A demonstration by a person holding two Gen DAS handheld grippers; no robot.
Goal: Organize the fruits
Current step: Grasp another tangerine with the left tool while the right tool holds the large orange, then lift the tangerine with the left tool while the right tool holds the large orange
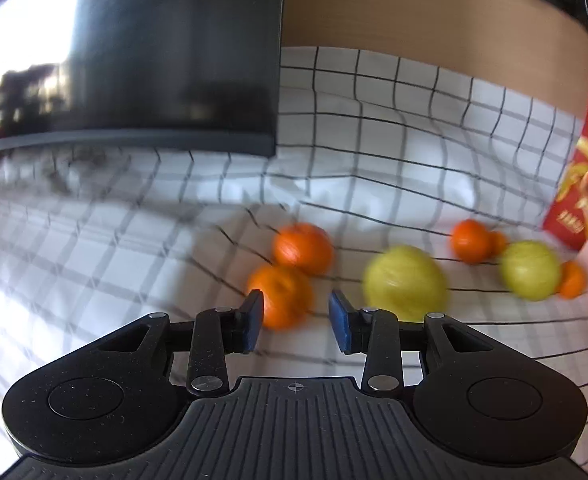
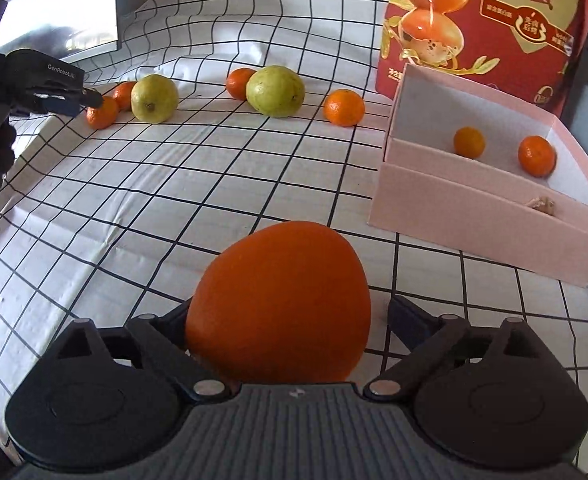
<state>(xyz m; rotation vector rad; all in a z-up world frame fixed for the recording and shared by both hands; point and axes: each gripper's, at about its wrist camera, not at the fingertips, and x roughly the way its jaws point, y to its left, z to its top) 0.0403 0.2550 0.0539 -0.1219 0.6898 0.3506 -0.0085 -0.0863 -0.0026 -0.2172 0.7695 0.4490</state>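
Note:
My left gripper (image 1: 295, 322) is open, its blue pads just short of a near tangerine (image 1: 282, 296); a second tangerine (image 1: 303, 248) lies behind it. Two green-yellow guavas (image 1: 405, 282) (image 1: 529, 270) and more tangerines (image 1: 469, 240) lie to the right. My right gripper (image 2: 286, 320) is shut on a large orange (image 2: 280, 304) above the cloth. In the right wrist view the left gripper (image 2: 74, 100) reaches a tangerine (image 2: 102, 113) beside a guava (image 2: 154, 98). A pink box (image 2: 473, 216) holds two tangerines (image 2: 469, 142) (image 2: 537, 156).
A white cloth with a black grid (image 2: 174, 184) covers the table. A red printed bag (image 2: 481, 20) stands behind the pink box. A dark monitor (image 1: 134, 52) stands at the back left. A further guava (image 2: 276, 91) and tangerines (image 2: 343, 107) lie mid-table.

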